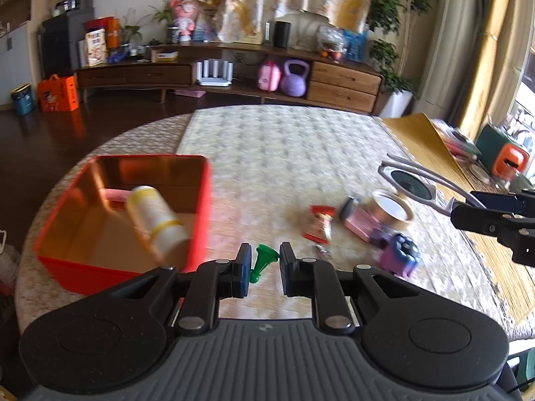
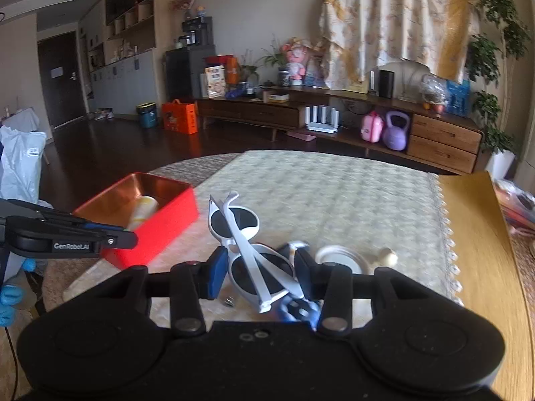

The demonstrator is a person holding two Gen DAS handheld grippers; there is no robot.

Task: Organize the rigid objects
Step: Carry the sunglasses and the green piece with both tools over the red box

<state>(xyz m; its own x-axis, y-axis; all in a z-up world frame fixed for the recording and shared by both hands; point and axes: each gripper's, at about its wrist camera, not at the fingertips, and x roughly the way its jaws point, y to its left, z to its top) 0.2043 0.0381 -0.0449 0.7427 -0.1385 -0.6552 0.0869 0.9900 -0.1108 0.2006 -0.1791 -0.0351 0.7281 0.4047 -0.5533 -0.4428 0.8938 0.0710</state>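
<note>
In the left wrist view my left gripper (image 1: 264, 267) is shut on a small green cone-shaped piece (image 1: 262, 262), held above the tablecloth beside a red box (image 1: 200, 200). A white and yellow bottle (image 1: 155, 217) lies in that box. My right gripper (image 2: 260, 274) is shut on white sunglasses (image 2: 240, 230) with dark round lenses, lifted off the table. The left wrist view shows the same sunglasses (image 1: 409, 182) sticking out of the right gripper (image 1: 468, 212) at the right edge. The red box (image 2: 174, 214) is to the left of the right gripper.
On the cloth lie a red wrapper (image 1: 321, 224), a round tin (image 1: 391, 205), a pink box (image 1: 361, 224) and a purple and blue toy (image 1: 399, 257). A wooden mat (image 2: 474, 234) covers the table's right side. A blue-gloved hand (image 2: 8, 295) is at the far left.
</note>
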